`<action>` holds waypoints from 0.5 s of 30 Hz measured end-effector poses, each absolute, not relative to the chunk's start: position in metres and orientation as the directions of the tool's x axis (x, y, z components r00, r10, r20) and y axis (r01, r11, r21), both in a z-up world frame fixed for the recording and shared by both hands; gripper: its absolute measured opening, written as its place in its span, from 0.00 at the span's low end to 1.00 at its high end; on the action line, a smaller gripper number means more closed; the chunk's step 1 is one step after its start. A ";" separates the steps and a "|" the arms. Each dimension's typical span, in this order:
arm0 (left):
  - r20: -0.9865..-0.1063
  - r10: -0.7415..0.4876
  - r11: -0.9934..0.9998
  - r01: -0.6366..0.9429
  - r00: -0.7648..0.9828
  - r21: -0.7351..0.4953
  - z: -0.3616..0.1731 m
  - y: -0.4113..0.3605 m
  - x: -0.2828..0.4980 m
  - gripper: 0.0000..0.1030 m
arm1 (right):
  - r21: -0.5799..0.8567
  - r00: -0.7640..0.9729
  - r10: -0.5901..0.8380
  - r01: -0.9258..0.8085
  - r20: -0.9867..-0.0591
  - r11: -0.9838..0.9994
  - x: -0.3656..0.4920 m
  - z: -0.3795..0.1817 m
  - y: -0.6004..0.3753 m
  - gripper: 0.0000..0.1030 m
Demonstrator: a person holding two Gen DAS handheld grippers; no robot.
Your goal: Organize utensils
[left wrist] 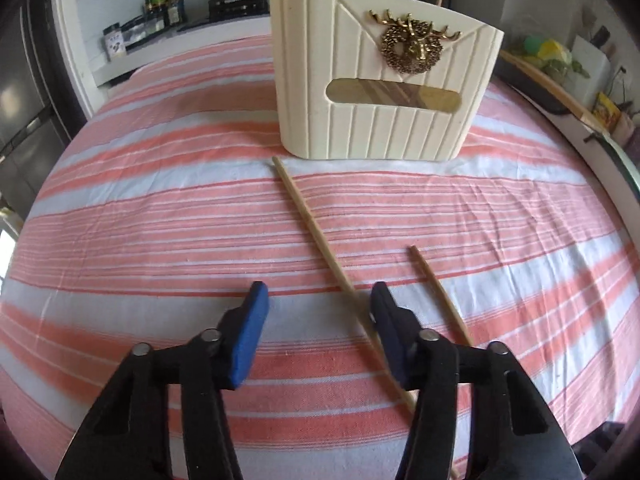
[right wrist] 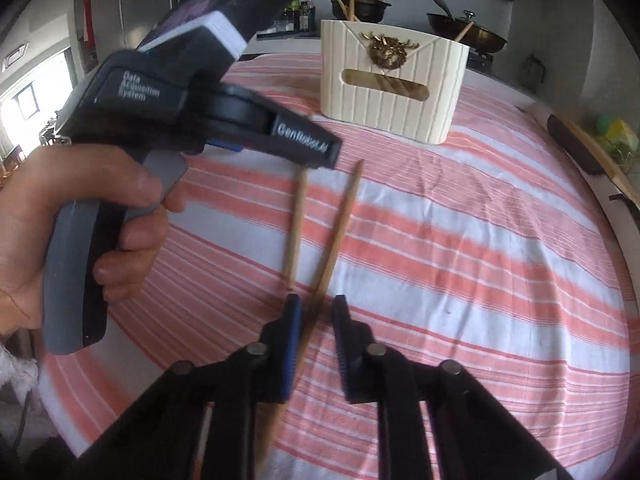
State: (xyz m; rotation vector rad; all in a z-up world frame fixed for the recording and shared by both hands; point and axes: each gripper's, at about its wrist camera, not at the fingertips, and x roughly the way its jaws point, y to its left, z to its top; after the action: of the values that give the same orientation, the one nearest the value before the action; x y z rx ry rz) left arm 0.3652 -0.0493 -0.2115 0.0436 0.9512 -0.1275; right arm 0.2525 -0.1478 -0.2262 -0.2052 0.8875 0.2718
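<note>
A cream ribbed utensil holder with a gold deer ornament stands upright on the striped tablecloth, sticks poking out of its top. Two wooden chopsticks lie in front of it. The pale chopstick runs between the jaws of my left gripper, close against the right finger; the jaws stand apart. The darker chopstick runs between the jaws of my right gripper, which stand narrow around it with small gaps showing. A hand grips the left tool's handle.
The pink and white striped cloth covers the whole table. Behind it is a counter with a stove, a black pot, a wok and condiment bottles. A dark tray with a wooden stick lies at the table's right edge.
</note>
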 end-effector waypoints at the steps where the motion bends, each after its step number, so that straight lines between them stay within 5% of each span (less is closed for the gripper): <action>1: -0.813 -0.106 0.989 0.146 0.572 -0.026 -0.211 -0.050 0.362 0.16 | -0.070 0.604 0.129 -0.295 -0.786 0.953 0.252 -0.225 -0.155 0.06; 6: -0.817 -0.156 0.980 0.188 0.555 -0.060 -0.210 -0.038 0.334 0.05 | -0.061 0.602 0.071 -0.196 -0.796 0.979 0.246 -0.223 -0.195 0.06; 13: -0.829 -0.241 0.970 0.149 0.504 -0.192 -0.208 0.015 0.272 0.05 | -0.069 0.583 0.024 -0.137 -0.812 0.988 0.220 -0.220 -0.233 0.06; 15: -0.828 -0.249 0.968 0.144 0.502 -0.204 -0.207 0.023 0.260 0.15 | -0.053 0.578 0.037 -0.137 -0.815 0.989 0.215 -0.218 -0.236 0.06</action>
State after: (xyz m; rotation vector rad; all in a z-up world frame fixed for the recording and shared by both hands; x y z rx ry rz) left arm 0.2599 0.0226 -0.2067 -0.1139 1.0179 -0.2379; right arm 0.2147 -0.2362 -0.2176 -0.1143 0.9501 0.1021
